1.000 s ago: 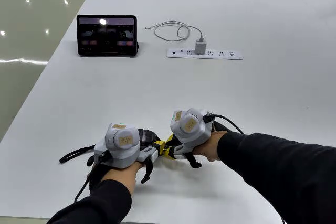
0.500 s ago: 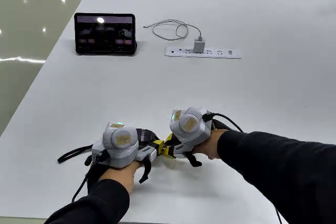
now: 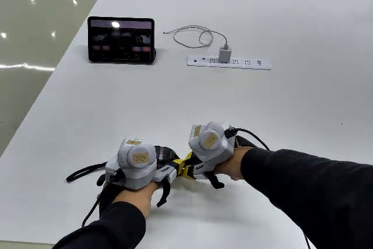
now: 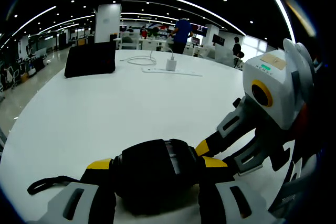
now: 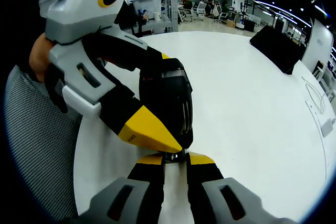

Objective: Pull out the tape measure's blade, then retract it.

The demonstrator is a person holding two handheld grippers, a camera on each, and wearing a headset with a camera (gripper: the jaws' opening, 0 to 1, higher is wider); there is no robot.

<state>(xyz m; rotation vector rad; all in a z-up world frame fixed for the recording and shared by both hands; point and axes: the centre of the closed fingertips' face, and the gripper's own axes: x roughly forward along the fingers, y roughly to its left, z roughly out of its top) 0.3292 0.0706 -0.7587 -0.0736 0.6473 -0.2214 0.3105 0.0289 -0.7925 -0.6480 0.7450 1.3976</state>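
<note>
The black tape measure (image 3: pixel 165 154) lies on the white table (image 3: pixel 262 103) near its front edge, between my two grippers. My left gripper (image 3: pixel 170 166) is shut on its body; in the left gripper view the yellow-tipped jaws clamp the case (image 4: pixel 157 174) from both sides. A black wrist strap (image 3: pixel 84 171) trails off to the left. My right gripper (image 3: pixel 187 165) meets it from the right, and in the right gripper view (image 5: pixel 176 157) its jaws are pinched together on the small blade tip at the mouth of the case (image 5: pixel 170 98). No length of blade shows.
A dark tablet (image 3: pixel 121 39) stands at the far left of the table. A white power strip (image 3: pixel 228 61) with a charger (image 3: pixel 223 54) and a looped white cable (image 3: pixel 189 34) lies at the back. The table's left edge drops to a shiny floor.
The head camera has shifted slightly. Both grippers stay together at the tape measure, with no visible pull on the blade.
</note>
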